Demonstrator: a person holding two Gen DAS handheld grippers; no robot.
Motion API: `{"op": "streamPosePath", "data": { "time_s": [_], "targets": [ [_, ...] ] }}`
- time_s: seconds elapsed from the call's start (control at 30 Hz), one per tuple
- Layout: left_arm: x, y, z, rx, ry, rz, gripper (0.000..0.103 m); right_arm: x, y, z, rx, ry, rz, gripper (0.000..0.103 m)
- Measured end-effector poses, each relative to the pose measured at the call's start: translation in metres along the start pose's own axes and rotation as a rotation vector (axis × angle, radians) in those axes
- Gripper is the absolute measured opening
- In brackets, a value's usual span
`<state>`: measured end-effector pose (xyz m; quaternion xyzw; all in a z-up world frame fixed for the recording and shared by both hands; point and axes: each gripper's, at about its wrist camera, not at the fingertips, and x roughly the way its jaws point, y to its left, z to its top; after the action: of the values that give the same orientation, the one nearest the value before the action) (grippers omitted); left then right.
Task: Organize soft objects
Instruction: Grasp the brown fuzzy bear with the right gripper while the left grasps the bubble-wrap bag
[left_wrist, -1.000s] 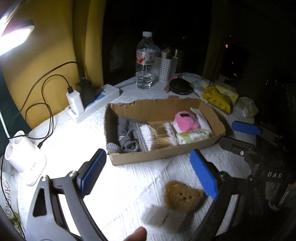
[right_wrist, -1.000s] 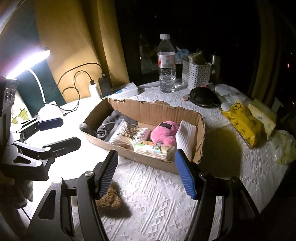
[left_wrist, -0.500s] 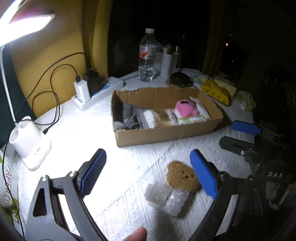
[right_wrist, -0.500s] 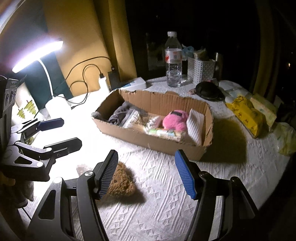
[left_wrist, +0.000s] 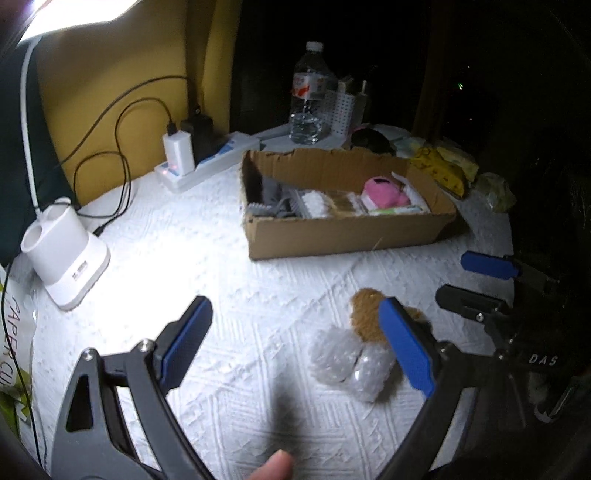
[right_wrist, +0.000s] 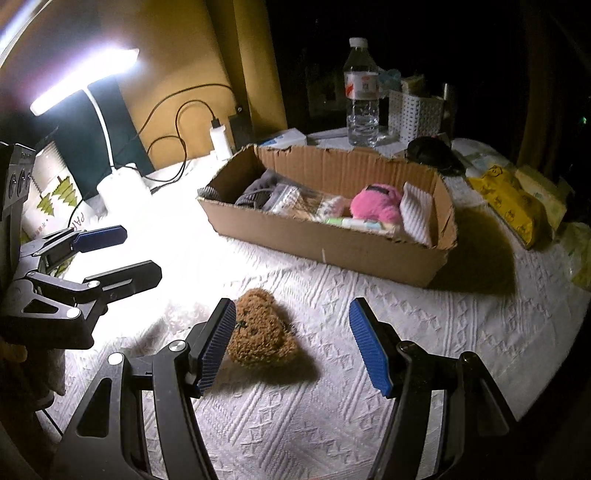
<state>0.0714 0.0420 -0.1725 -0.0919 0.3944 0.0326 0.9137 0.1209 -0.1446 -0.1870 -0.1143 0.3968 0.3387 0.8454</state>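
Pick-up step, not yet begun. Right tongs (right_wrist: 291, 343) spread wide and empty, low over the brown plush bear (right_wrist: 260, 330), which lay on the desk (right_wrist: 461, 332) short of the cardboard box (right_wrist: 332, 243). Left tongs (left_wrist: 295, 343) also apart, holding nothing; bubble-wrapped bundle (left_wrist: 347, 360) touched the bear. Next move, likely: shift right, close on the bear, carry it to the box. Legible: "DAS" on the right tool; "PAPER" on a bag (left_wrist: 16, 332), remainder cut off.
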Motion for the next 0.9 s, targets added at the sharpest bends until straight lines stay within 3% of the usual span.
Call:
{"op": "streamPosePath", "data": {
  "time_s": [0.67,0.9],
  "targets": [
    [0.028,0.029,-0.022,-0.083,0.055,0.000,0.093,0.063,0.027,-0.014,-0.024,0.133,0.048,0.067],
    [0.022,0.021,-0.021,-0.062,0.036,-0.024,0.093,0.065,0.027,-0.017,-0.025,0.140,0.062,0.054]
  ]
}}
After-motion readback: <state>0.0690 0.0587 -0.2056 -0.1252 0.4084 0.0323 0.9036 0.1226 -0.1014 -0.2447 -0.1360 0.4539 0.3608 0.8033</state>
